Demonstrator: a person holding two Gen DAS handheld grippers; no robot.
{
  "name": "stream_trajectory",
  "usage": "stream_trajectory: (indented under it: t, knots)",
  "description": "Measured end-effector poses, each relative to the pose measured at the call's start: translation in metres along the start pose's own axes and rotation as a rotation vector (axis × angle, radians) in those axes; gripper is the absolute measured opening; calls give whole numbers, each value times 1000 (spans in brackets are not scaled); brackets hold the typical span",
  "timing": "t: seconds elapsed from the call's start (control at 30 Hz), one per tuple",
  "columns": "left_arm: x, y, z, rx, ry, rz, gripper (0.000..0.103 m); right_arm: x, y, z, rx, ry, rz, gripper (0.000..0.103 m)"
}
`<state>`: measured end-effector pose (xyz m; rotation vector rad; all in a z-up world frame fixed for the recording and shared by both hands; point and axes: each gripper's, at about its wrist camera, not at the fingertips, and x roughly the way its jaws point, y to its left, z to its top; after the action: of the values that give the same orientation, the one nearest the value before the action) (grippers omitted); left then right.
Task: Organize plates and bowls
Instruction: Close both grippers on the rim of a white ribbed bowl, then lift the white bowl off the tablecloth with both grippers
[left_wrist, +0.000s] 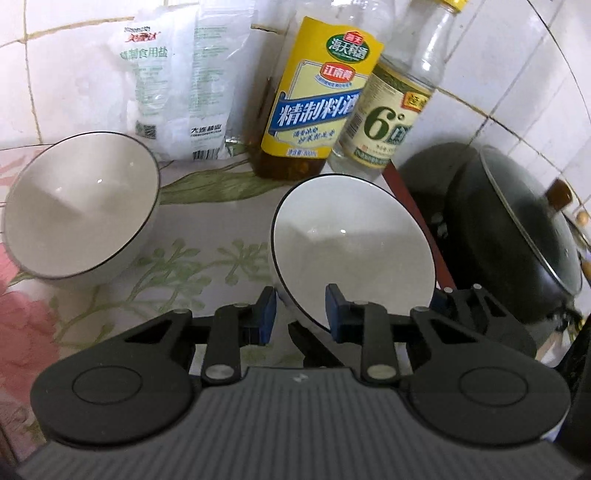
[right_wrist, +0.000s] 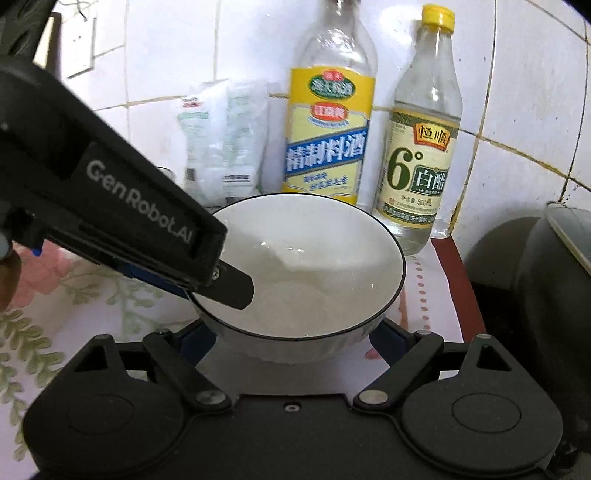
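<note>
The left gripper (left_wrist: 300, 312) pinches the near rim of the near bowl (left_wrist: 351, 247). The right gripper (right_wrist: 295, 338) is spread around that bowl's base, probably without contact. Stacking is not yet done: the second bowl (left_wrist: 81, 206) stands well left of the near bowl. Two bottles (left_wrist: 317, 107) stand just behind; a wok (left_wrist: 517, 229) crowds its right.

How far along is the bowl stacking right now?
Nothing looks stacked yet. The left gripper straddles the rim of the near bowl, and the right gripper flanks that bowl. The second bowl sits apart on the floral tablecloth, still to be nested.
</note>
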<state>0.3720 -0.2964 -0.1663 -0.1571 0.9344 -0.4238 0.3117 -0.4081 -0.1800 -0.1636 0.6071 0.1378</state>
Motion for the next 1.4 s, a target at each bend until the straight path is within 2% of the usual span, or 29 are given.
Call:
stream_trajectory:
  t: [0.1, 0.2, 0.3, 0.6, 0.8, 1.07, 1.4]
  knots:
    - [-14, -1, -5, -21, 15, 51, 27, -16, 12, -5, 7, -22, 5, 92]
    - [-28, -7, -9, 9, 26, 95, 27, -30, 26, -6, -18, -45, -8, 92]
    - [-46, -9, -14, 28, 16, 100, 27, -47, 34, -5, -16, -71, -10, 92]
    - [-97, -14, -20, 49, 75, 101, 27, -106, 60, -3, -21, -119, 5, 92]
    - [-129, -17, -34, 85, 78, 99, 27, -138, 73, -3, -27, -135, 26, 92]
    - [-139, -12, -57, 122, 125, 127, 27, -150, 93, -19, -9, -104, 53, 92]
    - [-130, 21, -82, 58, 167, 148, 27, -135, 117, -39, -26, -31, 109, 92]
